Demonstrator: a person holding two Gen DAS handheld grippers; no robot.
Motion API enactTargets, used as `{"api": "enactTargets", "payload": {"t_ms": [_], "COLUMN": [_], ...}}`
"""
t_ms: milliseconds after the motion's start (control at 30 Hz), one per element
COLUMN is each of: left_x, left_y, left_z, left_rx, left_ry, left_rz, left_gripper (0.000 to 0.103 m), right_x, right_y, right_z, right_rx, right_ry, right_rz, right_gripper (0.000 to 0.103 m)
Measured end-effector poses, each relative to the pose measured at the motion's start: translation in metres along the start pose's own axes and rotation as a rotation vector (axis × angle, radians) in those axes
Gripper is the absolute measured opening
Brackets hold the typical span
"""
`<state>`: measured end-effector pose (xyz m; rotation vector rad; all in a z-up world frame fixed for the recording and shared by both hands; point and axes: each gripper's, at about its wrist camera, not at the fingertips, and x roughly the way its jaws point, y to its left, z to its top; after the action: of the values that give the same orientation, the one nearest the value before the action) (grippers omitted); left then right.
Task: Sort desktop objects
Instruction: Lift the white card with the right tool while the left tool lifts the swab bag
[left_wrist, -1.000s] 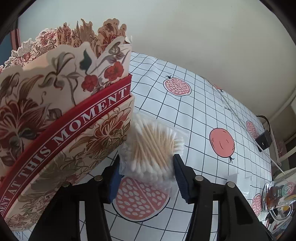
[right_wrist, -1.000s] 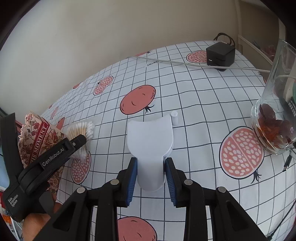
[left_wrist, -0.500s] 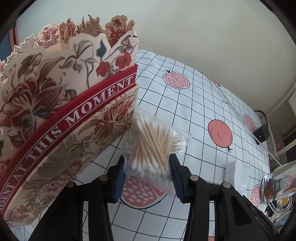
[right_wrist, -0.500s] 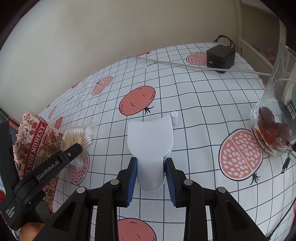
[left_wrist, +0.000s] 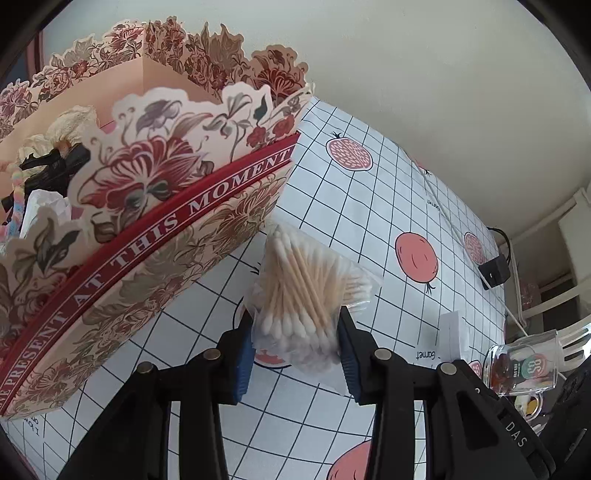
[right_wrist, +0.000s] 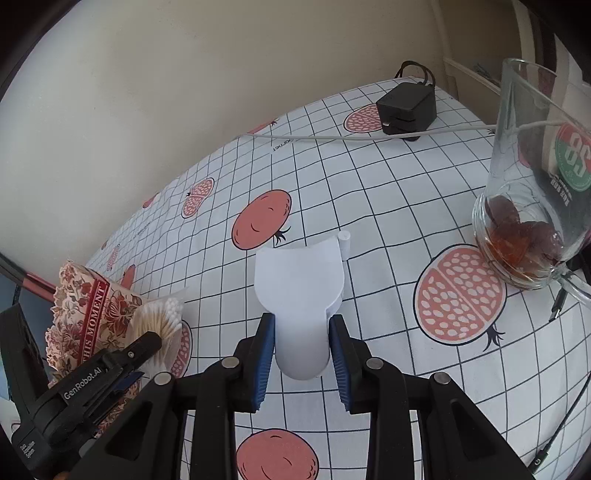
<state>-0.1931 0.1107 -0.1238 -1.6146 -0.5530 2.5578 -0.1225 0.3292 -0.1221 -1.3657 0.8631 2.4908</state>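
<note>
Left gripper (left_wrist: 295, 343): black two-finger frame with ribbed blue pads; its jaws are closing, and the pads press both sides of the bag of cotton swabs.
Bag of cotton swabs (left_wrist: 304, 295): clear crinkled plastic, soft and bulging, packed with pale wooden sticks tipped in white cotton; held between the left pads, just beside the corner of the floral box, over the tablecloth.
Right gripper (right_wrist: 302, 354): same black frame and blue pads, clamped on the narrow lower end of the white container.
White container (right_wrist: 301, 291): smooth matte white plastic, rounded and scoop-like, wider toward its curved far lip; a small white cylinder (right_wrist: 344, 242) touches its far right edge. It lies near the middle of the table.
Floral box (left_wrist: 122, 236): stiff printed card with a scalloped cut rim, red and brown flowers and a red band lettered "AT THIS MOMENT"; it stands near the table's left edge and holds dark and pale items that I cannot identify.
Tablecloth (right_wrist: 388, 192): smooth white sheet with a thin dark grid and pomegranate prints.
Glass mug (right_wrist: 532, 192): clear, thick-walled, with dark brown lumps at the bottom and a round green-and-red label; near the right edge.
Black adapter (right_wrist: 406, 107): boxy matte plastic by the far edge, with a pale cable (right_wrist: 332, 137) running along the far edge.
</note>
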Motion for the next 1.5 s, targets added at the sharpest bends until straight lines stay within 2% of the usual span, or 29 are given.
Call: {"api": "enactTargets", "payload": {"t_ms": [300,467,733,1133,1167,1267,1367,1500], "left_x": [-0.009,-0.006,0.005,0.011,0.011,0.013,0.014,0.016], "left_y": [0.0,0.003,0.002,0.007,0.007,0.005,0.004,0.002], "left_z": [0.0,0.0,-0.003,-0.002,-0.002,-0.002,-0.001,-0.001], "left_rx": [-0.018,-0.022,-0.015,-0.012,-0.01,0.001,0.006,0.032], "left_ry": [0.013,0.031,0.059,0.077,0.077,0.081,0.09,0.086], "left_rz": [-0.038,-0.044,-0.029,-0.017,-0.016,-0.014,-0.032,-0.024], "left_gripper": [0.042,0.042,0.042,0.042,0.042,0.042,0.042,0.042], "right_x": [-0.008,0.0,0.008,0.008,0.007,0.003,0.005,0.014], "right_y": [-0.002,0.001,0.008,0.008,0.009,0.012,0.016,0.016], "right_z": [0.002,-0.001,-0.005,-0.003,-0.002,0.002,0.003,0.005], "right_rx": [0.027,-0.023,-0.07,-0.042,-0.041,-0.057,-0.098,-0.109], "right_ry": [0.003,0.022,0.042,0.059,0.054,0.033,0.022,0.021], "right_rz": [0.018,-0.027,-0.073,-0.088,-0.087,-0.106,-0.146,-0.178], "right_gripper": [0.031,0.031,0.031,0.034,0.036,0.054,0.056,0.064]}}
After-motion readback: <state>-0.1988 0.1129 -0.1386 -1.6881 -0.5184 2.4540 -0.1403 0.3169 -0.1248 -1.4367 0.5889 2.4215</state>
